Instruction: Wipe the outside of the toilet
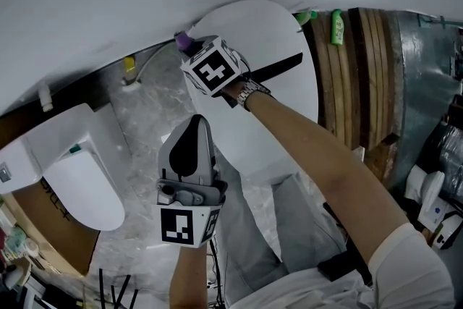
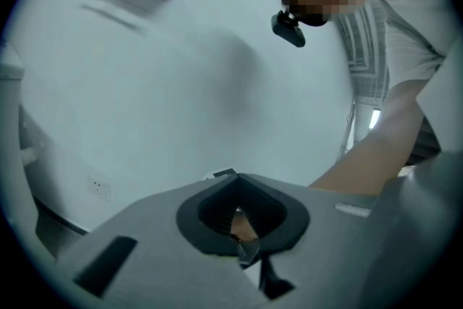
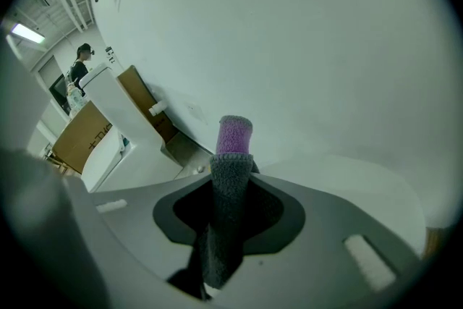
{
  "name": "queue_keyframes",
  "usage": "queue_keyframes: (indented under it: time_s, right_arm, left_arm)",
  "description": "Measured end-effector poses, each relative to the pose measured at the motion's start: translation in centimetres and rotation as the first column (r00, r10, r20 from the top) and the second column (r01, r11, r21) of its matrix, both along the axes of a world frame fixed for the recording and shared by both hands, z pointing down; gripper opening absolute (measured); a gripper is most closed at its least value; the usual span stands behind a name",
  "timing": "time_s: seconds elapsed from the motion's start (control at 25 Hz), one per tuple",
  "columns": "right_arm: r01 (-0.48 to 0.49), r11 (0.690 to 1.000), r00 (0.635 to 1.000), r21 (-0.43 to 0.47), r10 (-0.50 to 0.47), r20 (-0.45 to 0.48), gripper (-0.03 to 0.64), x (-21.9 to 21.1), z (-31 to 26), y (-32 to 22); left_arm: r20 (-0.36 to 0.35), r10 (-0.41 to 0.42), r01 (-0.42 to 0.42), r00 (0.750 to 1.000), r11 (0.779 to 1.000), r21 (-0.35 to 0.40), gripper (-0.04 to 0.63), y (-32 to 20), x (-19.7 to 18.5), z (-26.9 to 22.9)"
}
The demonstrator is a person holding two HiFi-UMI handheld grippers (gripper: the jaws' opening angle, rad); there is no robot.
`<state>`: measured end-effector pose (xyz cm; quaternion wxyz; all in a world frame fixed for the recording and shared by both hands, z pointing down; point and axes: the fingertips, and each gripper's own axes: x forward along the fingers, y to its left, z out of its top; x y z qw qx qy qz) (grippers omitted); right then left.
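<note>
- Head view: the right gripper [image 1: 191, 51] reaches over the white toilet [image 1: 278, 32], with a cloth [image 1: 183, 41] at its jaw tips. The left gripper [image 1: 194, 137] is held just beside the toilet.
- Left gripper view: the left gripper [image 2: 242, 217] has its jaws closed with nothing between them. A wall [image 2: 181, 83] lies ahead.
- Right gripper view: the right gripper [image 3: 231, 206] has its jaws clamped on the grey and purple cloth [image 3: 234, 145], which sticks out past the tips. The toilet [image 3: 354, 181] lies just ahead, to the right of the jaws.

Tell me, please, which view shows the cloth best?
The right gripper view: the cloth fills the middle, grey with a purple tip, clamped in the right gripper. The head view shows only that tip; the left gripper view shows none of it.
</note>
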<state>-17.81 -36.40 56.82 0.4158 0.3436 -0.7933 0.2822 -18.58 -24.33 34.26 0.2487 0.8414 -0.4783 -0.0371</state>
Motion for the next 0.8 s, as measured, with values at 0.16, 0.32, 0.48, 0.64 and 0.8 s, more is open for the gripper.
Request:
queue_keyframes:
  time_s: [0.16, 0.32, 0.48, 0.64, 0.8]
  right_arm:
    - [0.064, 0.997, 0.998, -0.04, -0.062, 0.032, 0.095, -0.9, 0.1, 2.1]
    - [0.043, 0.993, 0.989, -0.107, -0.027, 0.147, 0.097, 0.1, -1.4, 4.2]
    - [0.02, 0.994, 0.989, -0.105, -0.004, 0.15, 0.097, 5.5, -2.7, 5.3]
    - [-0.073, 0.99, 0.991, -0.123, 0.086, 0.104, 0.097, 13.3, -3.1, 5.7]
    - [-0.176, 0.978, 0.982, -0.111, 0.182, 0.053, 0.097, 21.6, -3.7, 5.1]
  left_arm:
    - [0.022, -0.003, 0.003, 1.0, 1.0, 0.011, 0.005, 0.0, 0.4, -0.5]
    - [0.051, -0.025, 0.024, 0.998, 1.0, 0.016, 0.005, 0.6, 0.9, -0.9]
    - [0.048, -0.048, 0.048, 0.998, 0.999, 0.01, 0.005, 1.7, 2.8, -0.7]
    - [0.041, -0.063, 0.063, 0.997, 0.998, 0.013, 0.005, 2.5, 5.3, -1.5]
    - [0.045, -0.072, 0.071, 0.996, 0.997, 0.032, 0.005, 2.9, 8.4, -3.1]
